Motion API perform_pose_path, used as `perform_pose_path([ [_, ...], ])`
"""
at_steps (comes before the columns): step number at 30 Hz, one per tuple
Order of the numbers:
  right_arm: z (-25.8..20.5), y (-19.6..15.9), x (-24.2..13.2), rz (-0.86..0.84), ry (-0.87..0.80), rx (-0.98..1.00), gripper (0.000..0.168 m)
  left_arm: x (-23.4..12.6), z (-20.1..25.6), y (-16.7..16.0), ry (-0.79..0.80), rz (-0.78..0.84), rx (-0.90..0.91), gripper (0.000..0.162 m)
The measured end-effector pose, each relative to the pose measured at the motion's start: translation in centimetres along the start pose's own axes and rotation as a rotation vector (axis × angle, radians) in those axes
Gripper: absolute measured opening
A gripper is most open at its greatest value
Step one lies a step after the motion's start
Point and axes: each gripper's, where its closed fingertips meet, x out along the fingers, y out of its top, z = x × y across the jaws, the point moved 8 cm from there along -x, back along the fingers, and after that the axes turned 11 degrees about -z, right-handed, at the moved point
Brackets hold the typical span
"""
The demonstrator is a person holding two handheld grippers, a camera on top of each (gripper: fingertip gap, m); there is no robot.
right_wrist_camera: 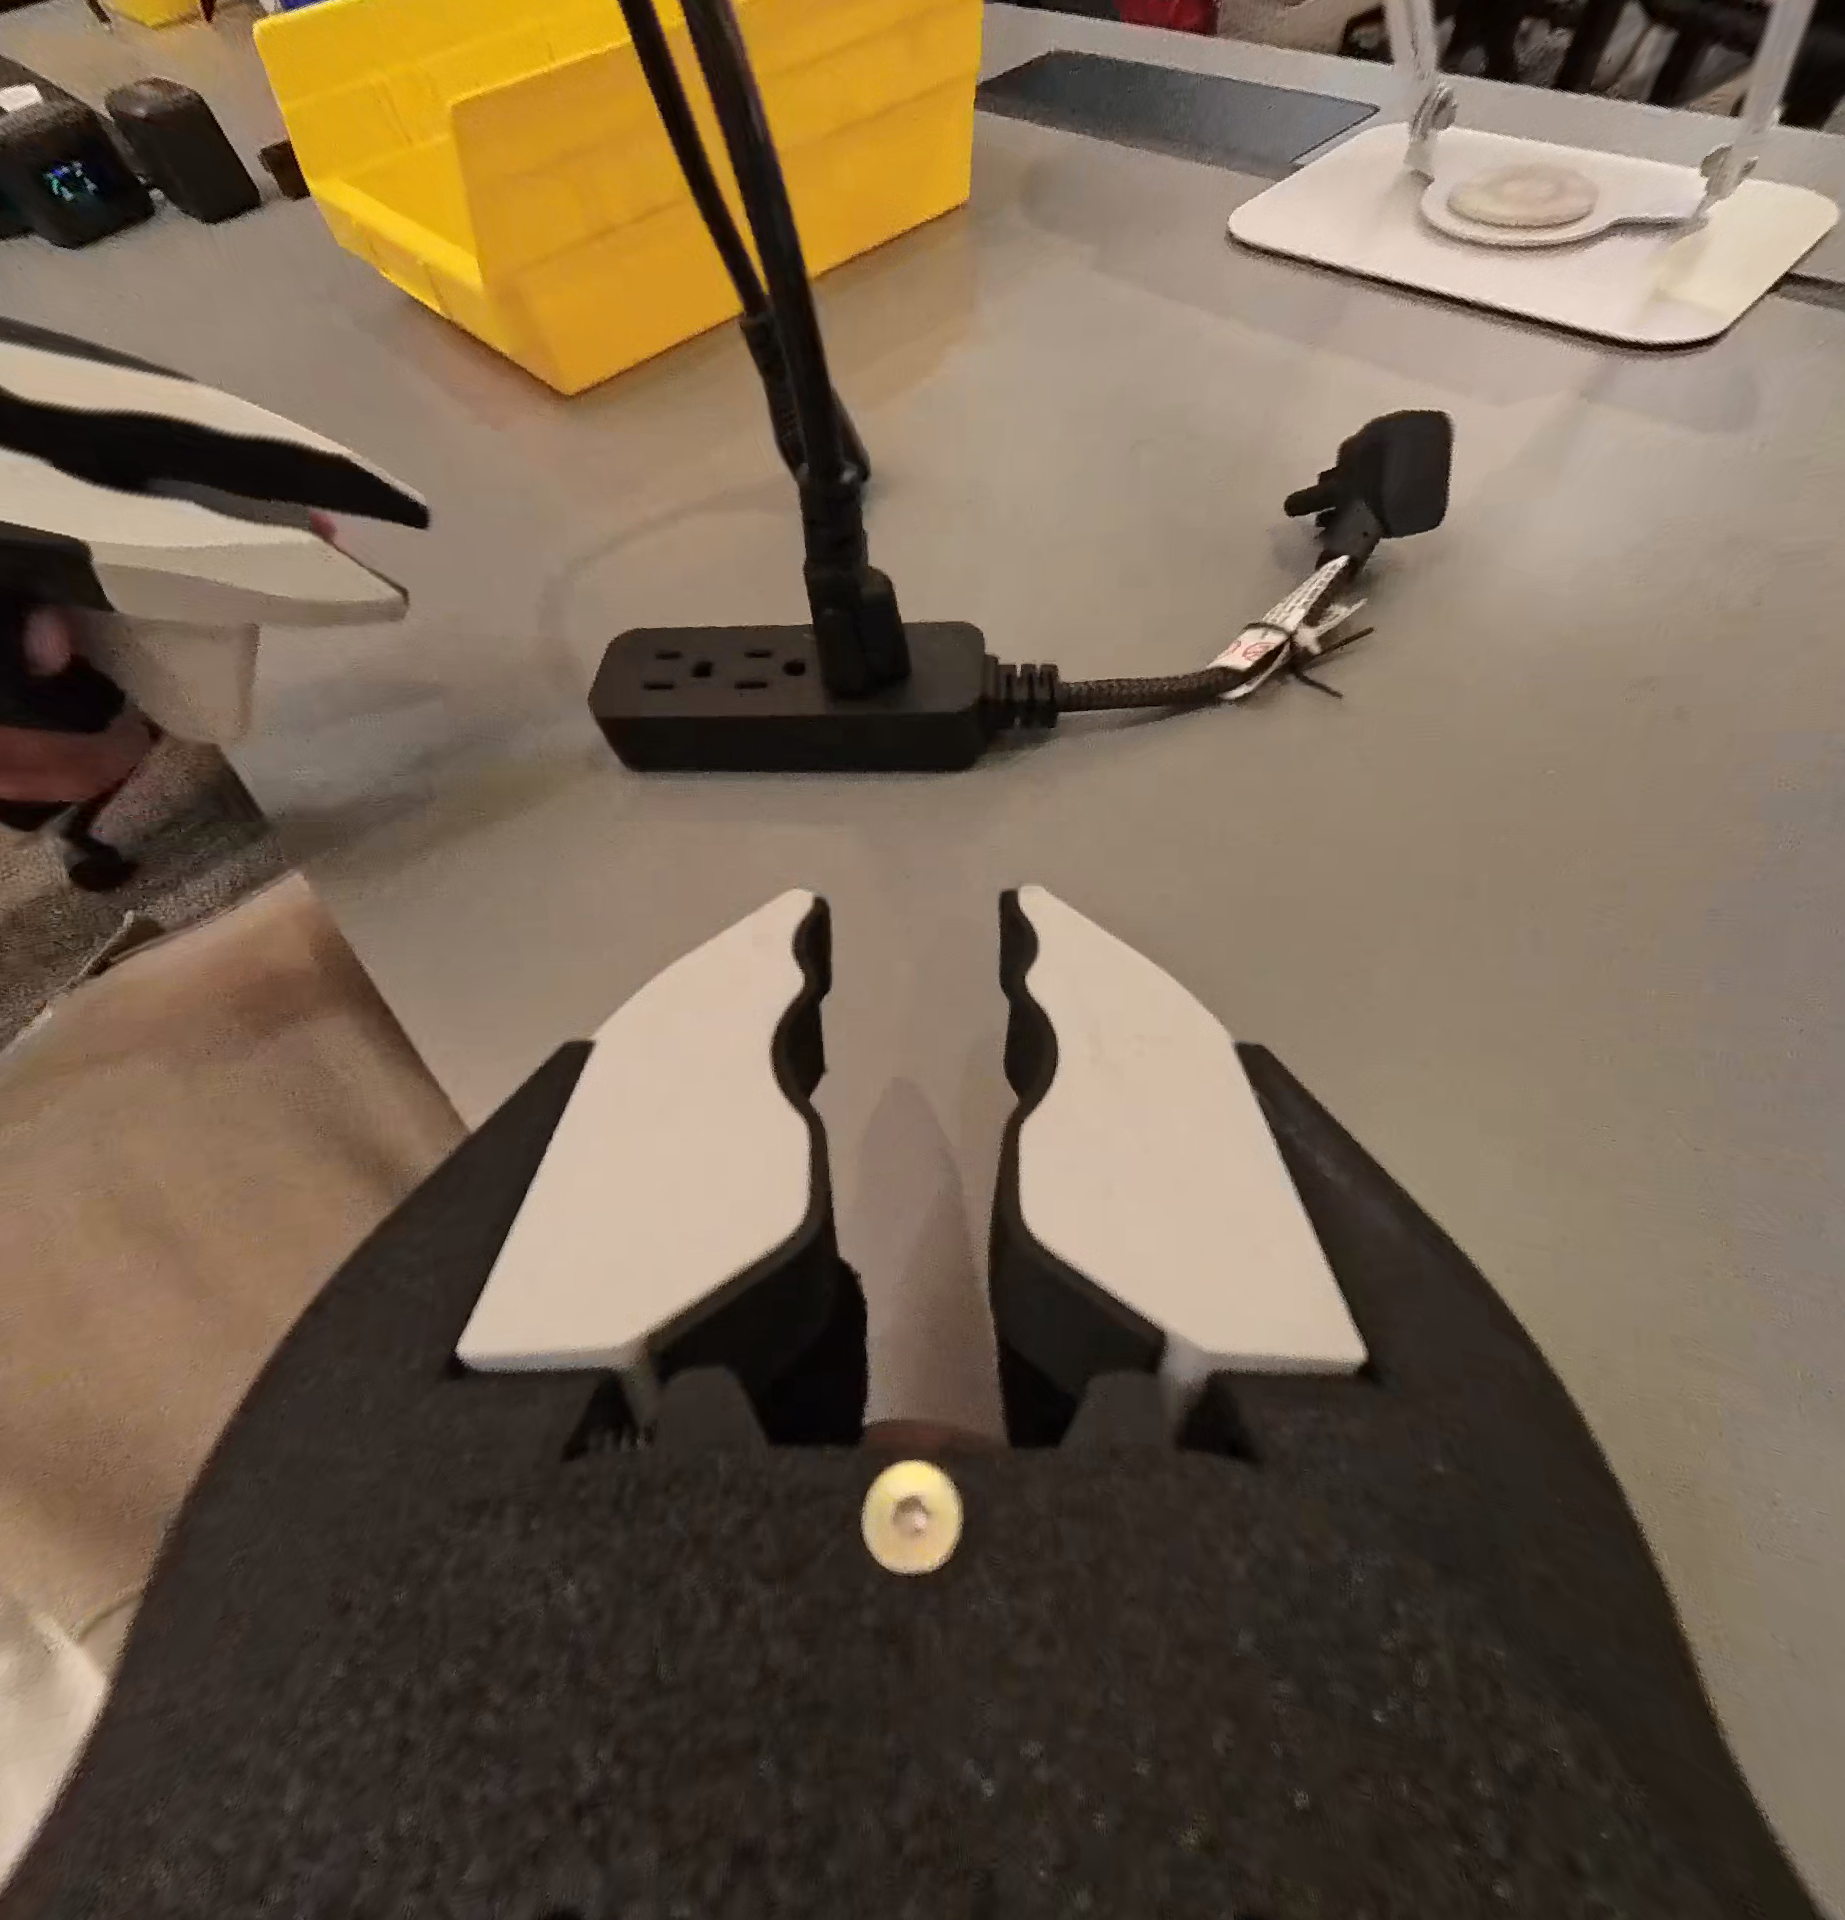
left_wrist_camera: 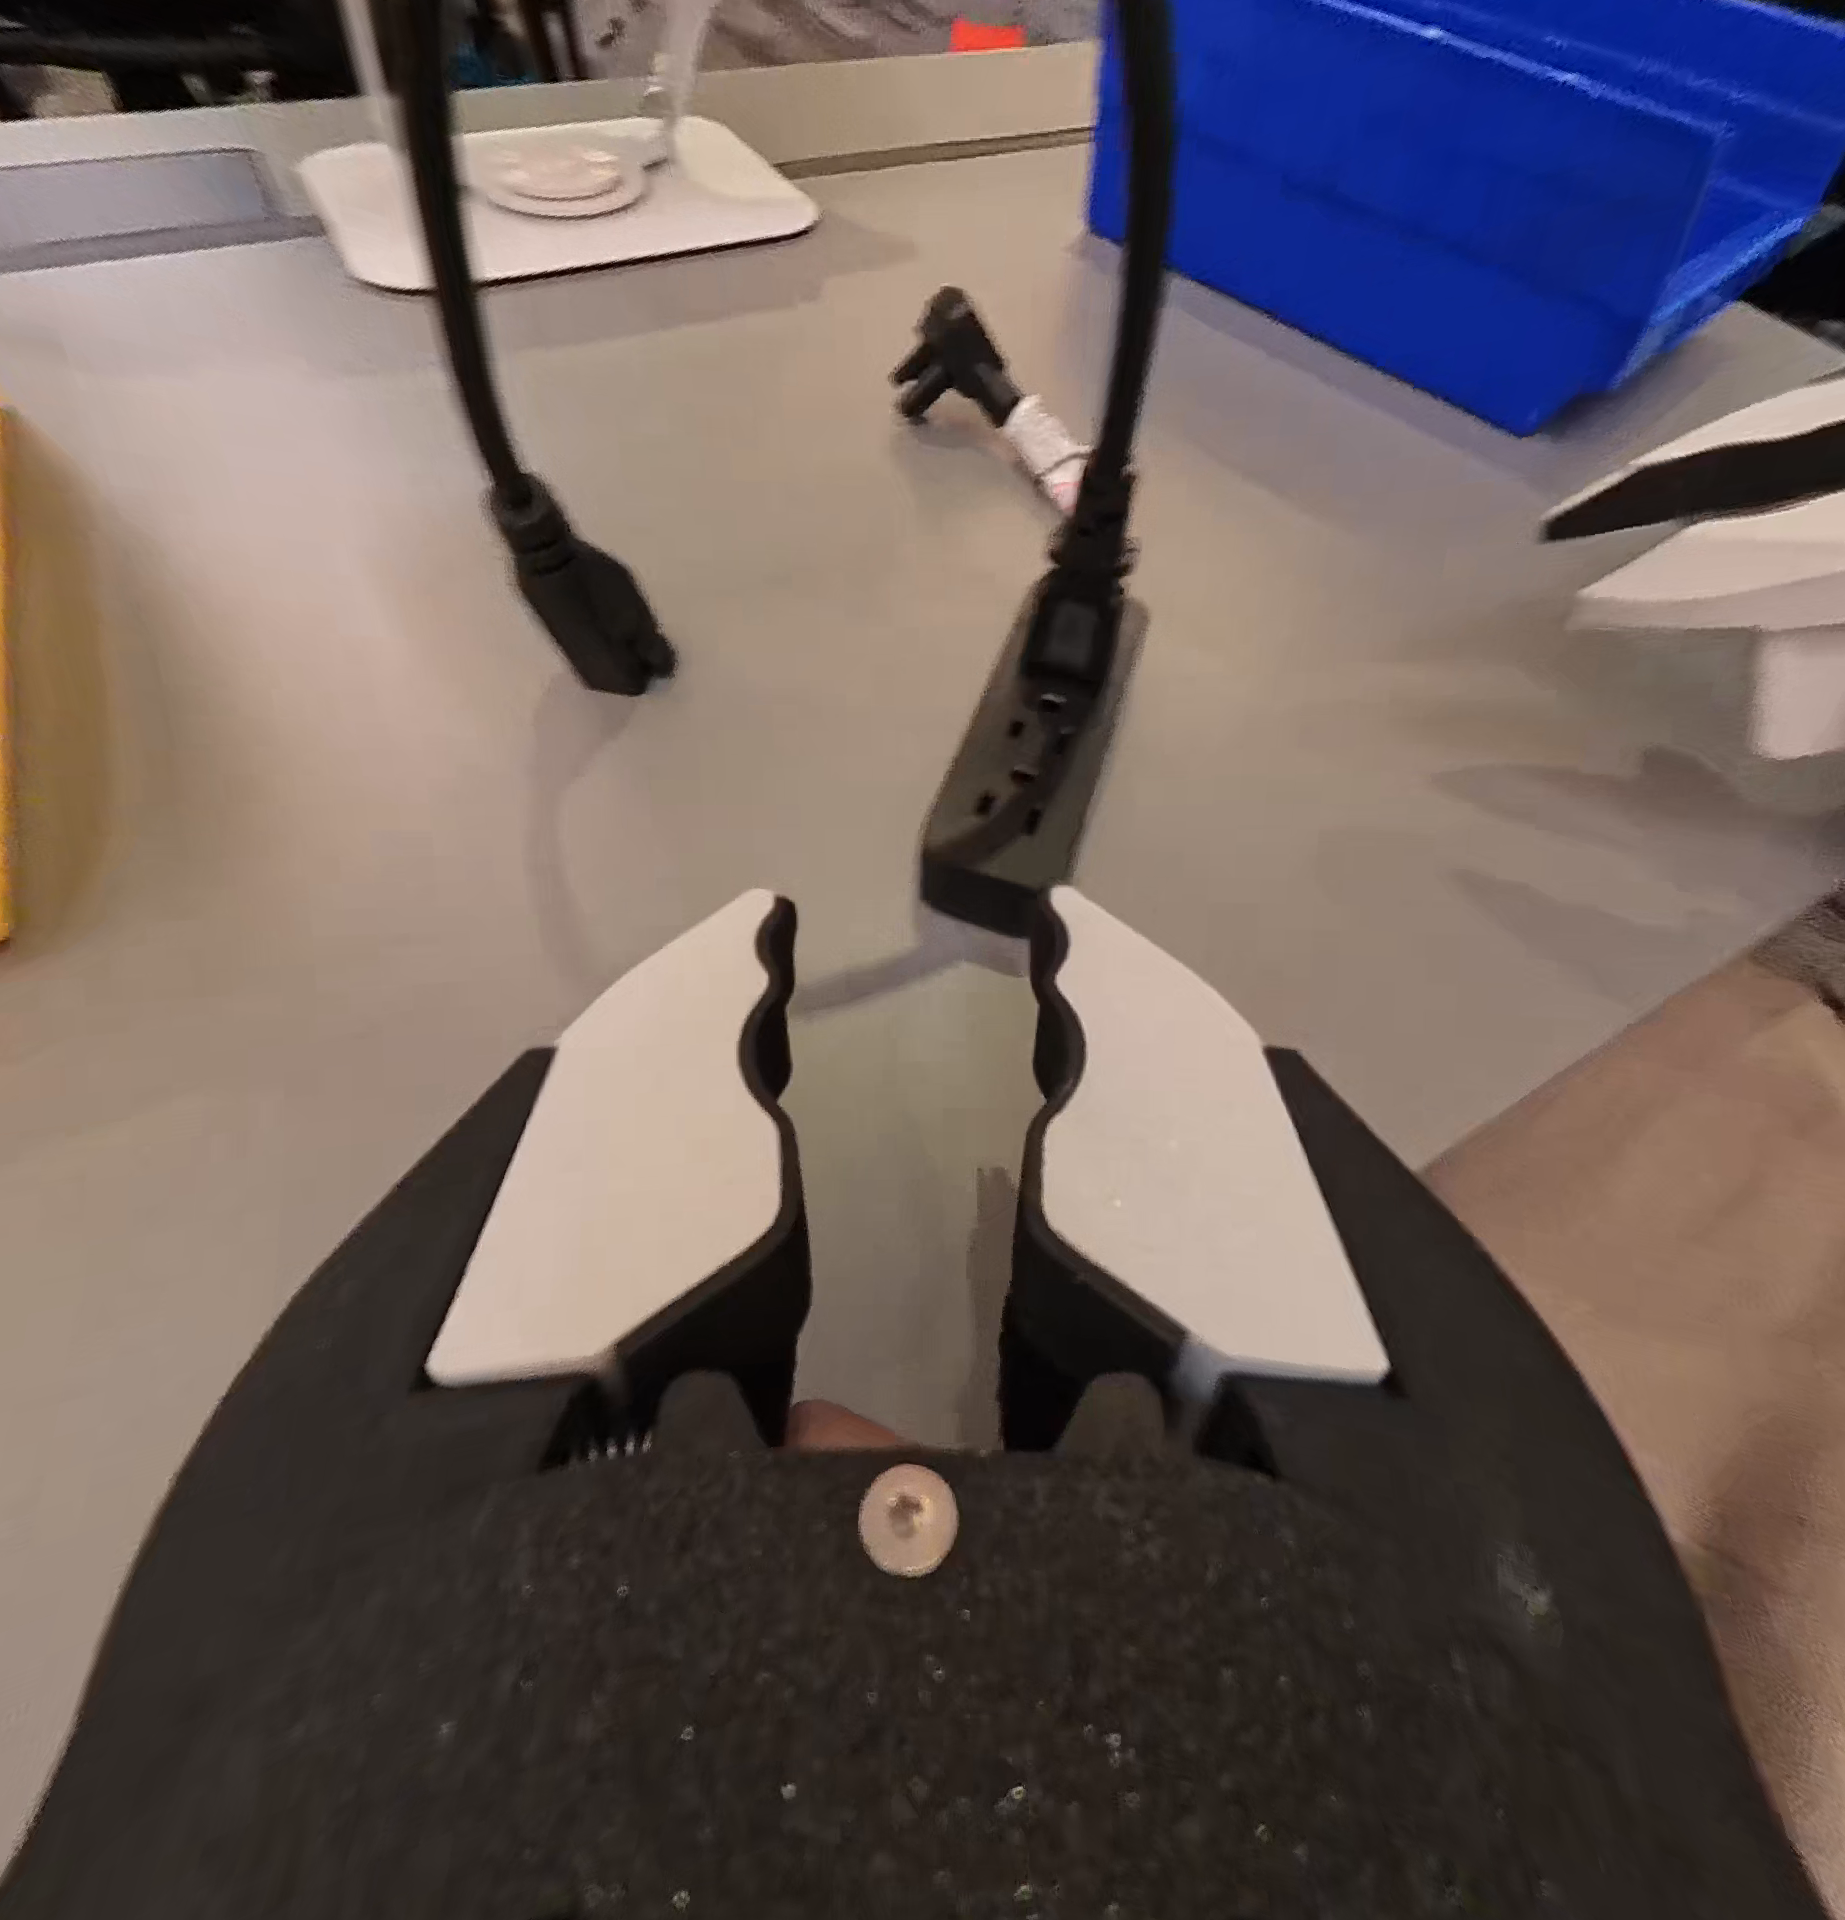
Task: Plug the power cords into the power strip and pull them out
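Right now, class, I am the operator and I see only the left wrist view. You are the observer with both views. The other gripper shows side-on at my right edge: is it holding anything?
Observer: Nothing. The right gripper is open and empty, pointing at the power strip but short of it.
Operator: What is the yellow thing cut off at my left edge?
Observer: A yellow bin, standing on the table beyond the strip.
Operator: Where does the strip's own cable lead?
Observer: Its braided cable leaves the strip's end and runs to a black plug lying loose on the table.
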Motion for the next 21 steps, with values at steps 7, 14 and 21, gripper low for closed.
perform_pose_path([
  [7,2.9,0.2,-0.7,0.078,0.080,0.149,0.031,0.3,-1.5,-0.3,-0.021,-0.028,-0.083,0.042],
  [14,3.0,-0.3,-0.9,0.052,0.077,0.220,0.029,0.3,-1.4,-0.8,0.006,-0.070,-0.100,0.041],
  [21,4.1,-1.0,-1.7,0.079,0.130,0.356,0.027,-0.3,-1.8,-1.0,-0.010,-0.058,-0.156,0.040],
])
